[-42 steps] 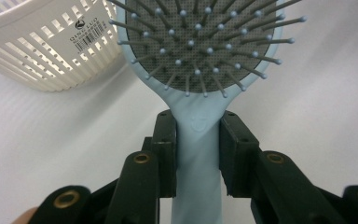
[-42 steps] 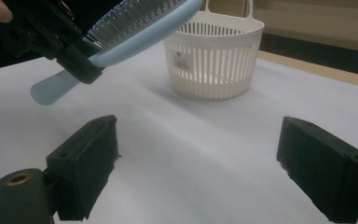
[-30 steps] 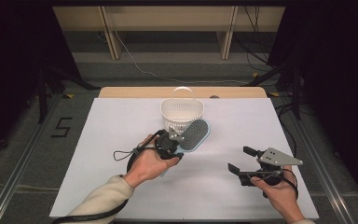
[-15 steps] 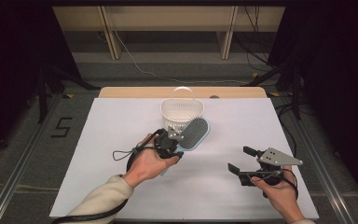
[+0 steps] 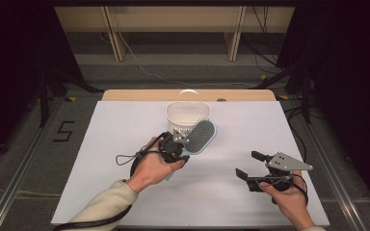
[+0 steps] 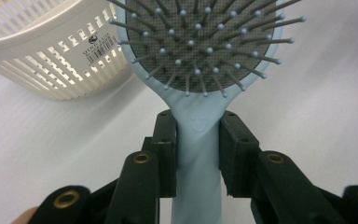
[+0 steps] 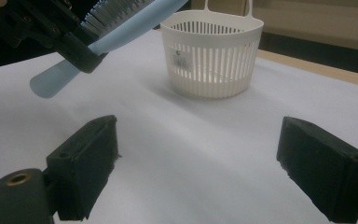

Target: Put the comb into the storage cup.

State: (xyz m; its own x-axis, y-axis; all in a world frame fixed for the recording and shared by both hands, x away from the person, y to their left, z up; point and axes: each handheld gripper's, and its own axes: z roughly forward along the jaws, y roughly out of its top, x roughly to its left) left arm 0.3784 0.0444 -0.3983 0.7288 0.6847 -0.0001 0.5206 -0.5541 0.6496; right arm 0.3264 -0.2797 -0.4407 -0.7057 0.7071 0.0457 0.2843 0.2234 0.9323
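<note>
A light blue hairbrush (image 5: 201, 136) with a grey bristle pad is held off the table, its head just in front of a white slotted basket (image 5: 188, 115). My left gripper (image 5: 179, 147) is shut on the hairbrush handle (image 6: 198, 154), with the bristle pad (image 6: 200, 42) facing its camera and the basket (image 6: 46, 51) to its left. In the right gripper view the hairbrush (image 7: 107, 32) hangs tilted at upper left and the basket (image 7: 212, 53) stands beyond. My right gripper (image 5: 251, 163) stands open near the table's front right, nothing between its jaws.
The table is covered by a white sheet (image 5: 125, 130), with a wooden strip (image 5: 125, 95) along its far edge. Dark floor, cables and shelf legs lie beyond the table. A floor marking "5" (image 5: 63, 131) is at the left.
</note>
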